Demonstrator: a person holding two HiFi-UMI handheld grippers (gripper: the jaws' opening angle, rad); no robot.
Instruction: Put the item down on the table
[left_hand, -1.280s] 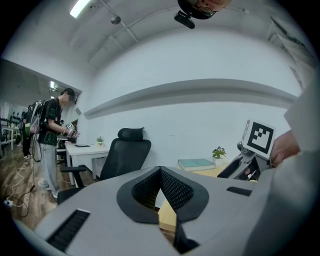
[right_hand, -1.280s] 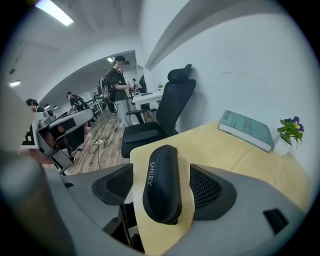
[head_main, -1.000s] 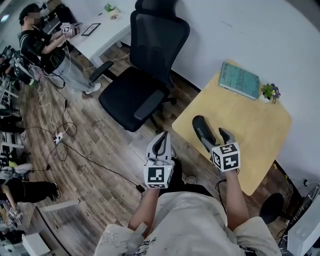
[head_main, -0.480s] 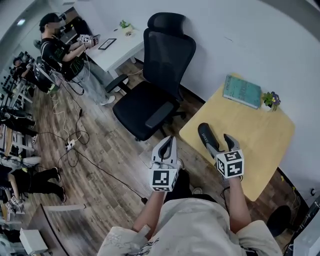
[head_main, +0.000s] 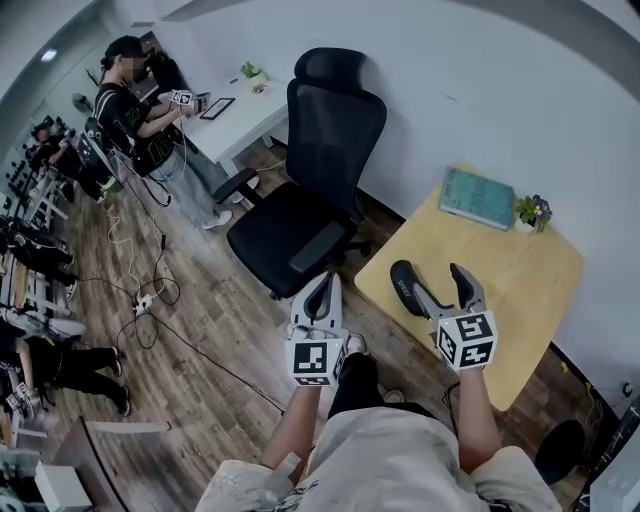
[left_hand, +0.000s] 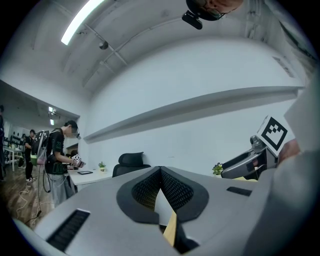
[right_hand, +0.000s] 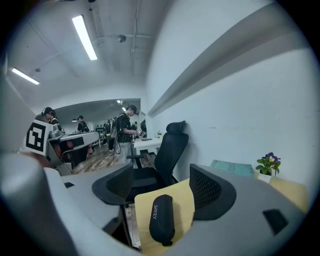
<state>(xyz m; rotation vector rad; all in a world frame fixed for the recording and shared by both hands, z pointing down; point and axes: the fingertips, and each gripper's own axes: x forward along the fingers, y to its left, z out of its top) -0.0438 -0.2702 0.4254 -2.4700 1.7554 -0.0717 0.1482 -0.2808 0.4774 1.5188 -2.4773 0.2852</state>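
Since the black case (right_hand: 162, 220) lies flat on the yellow counter (right_hand: 186, 196) near its chair-side edge, between the spread-apart right tongs (right_hand: 161, 180) and seemingly clear of both pads, I judge the put-down done. Next move calls for drawing straight back without nudging it. Head view overlaps case and jaw, hiding that gap; left tongs (left_hand: 160, 175), pressed together on nothing, hang off the counter.

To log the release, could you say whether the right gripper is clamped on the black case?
No; the right gripper stands open, and the black case lies free on the table.
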